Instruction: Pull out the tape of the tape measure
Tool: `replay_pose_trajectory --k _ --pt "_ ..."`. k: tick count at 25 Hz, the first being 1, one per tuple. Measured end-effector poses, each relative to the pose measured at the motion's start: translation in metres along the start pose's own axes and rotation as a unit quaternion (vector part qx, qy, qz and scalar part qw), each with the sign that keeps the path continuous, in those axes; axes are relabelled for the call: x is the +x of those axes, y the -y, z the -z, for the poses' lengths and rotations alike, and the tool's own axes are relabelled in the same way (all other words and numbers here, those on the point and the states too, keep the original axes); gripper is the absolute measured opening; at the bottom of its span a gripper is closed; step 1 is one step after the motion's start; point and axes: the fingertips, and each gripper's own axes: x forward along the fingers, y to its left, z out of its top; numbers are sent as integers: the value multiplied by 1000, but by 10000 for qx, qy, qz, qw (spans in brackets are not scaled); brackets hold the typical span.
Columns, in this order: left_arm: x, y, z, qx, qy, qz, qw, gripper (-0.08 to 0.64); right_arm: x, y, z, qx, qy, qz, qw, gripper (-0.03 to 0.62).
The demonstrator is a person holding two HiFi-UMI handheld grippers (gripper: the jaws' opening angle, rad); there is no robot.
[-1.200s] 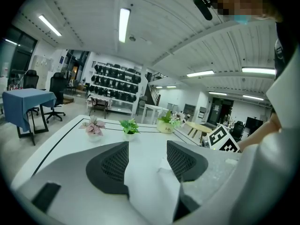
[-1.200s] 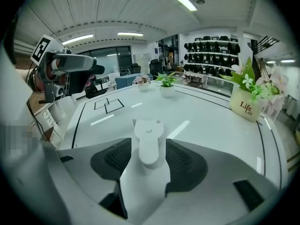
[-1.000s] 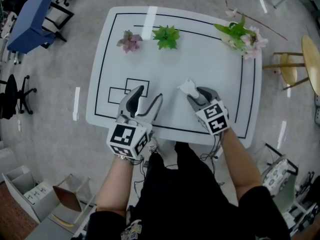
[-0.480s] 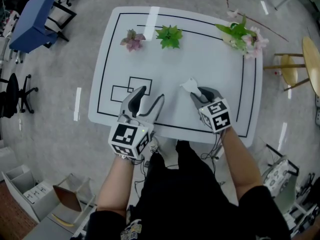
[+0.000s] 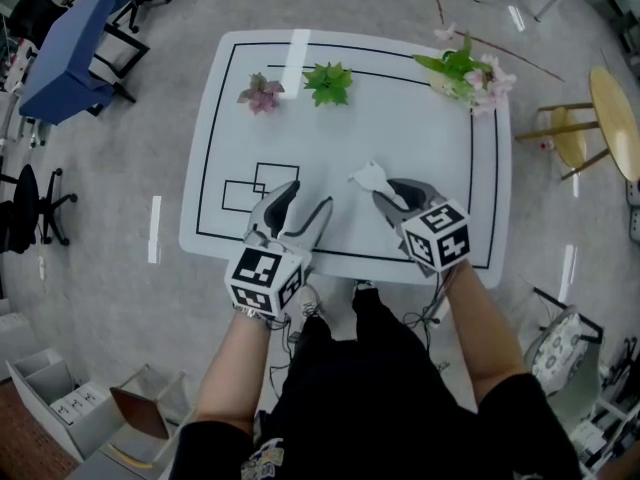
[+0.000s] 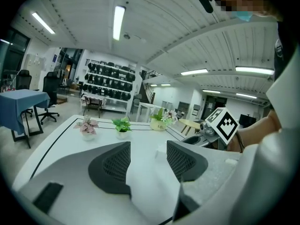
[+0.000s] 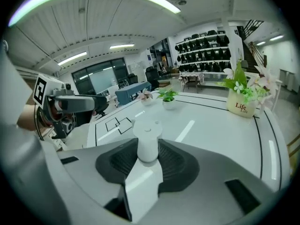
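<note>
Clamping tape measure (image 7: 148, 134), right tongs (image 7: 149, 153) narrower than before

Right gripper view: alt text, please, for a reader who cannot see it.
The right hand-held gripper is shut on a white tape measure, with a white table stretching beyond. The left hand-held gripper shows at the left; potted plants stand farther back.

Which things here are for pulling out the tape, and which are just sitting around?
For the job:
- white tape measure, pinched in the right gripper
- left gripper, open and empty

Just lying about:
- pink plant, green plant and flower pot, along the far side of the white table
- blue table on the floor
</note>
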Motion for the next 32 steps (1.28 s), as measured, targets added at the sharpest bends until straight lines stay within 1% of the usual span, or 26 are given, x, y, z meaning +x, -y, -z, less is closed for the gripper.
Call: replay_pose_trajectory --k 5,12,17,21,27,32 --pt "-1 17 -9 146 39 198 9997 236 -26 -21 -20 -134 175 -139 9997 133" --pt "-5 40 -20 410 21 508 9979 235 -57 -50 -45 -194 462 -309 9983 133" --pt "-13 52 -29 509 77 707 9962 227 -75 -69 -52 -373 519 -355 9973 133" --pt "-20 61 -33 560 112 945 9939 182 -88 -80 -56 -379 603 -416 9966 133" --pt "-33 80 -39 399 273 1599 9859 91 -103 -91 -60 -257 725 -568 9954 132" --pt "-44 85 -42 373 312 1839 9817 69 -114 -99 -61 -147 853 -598 9945 132"
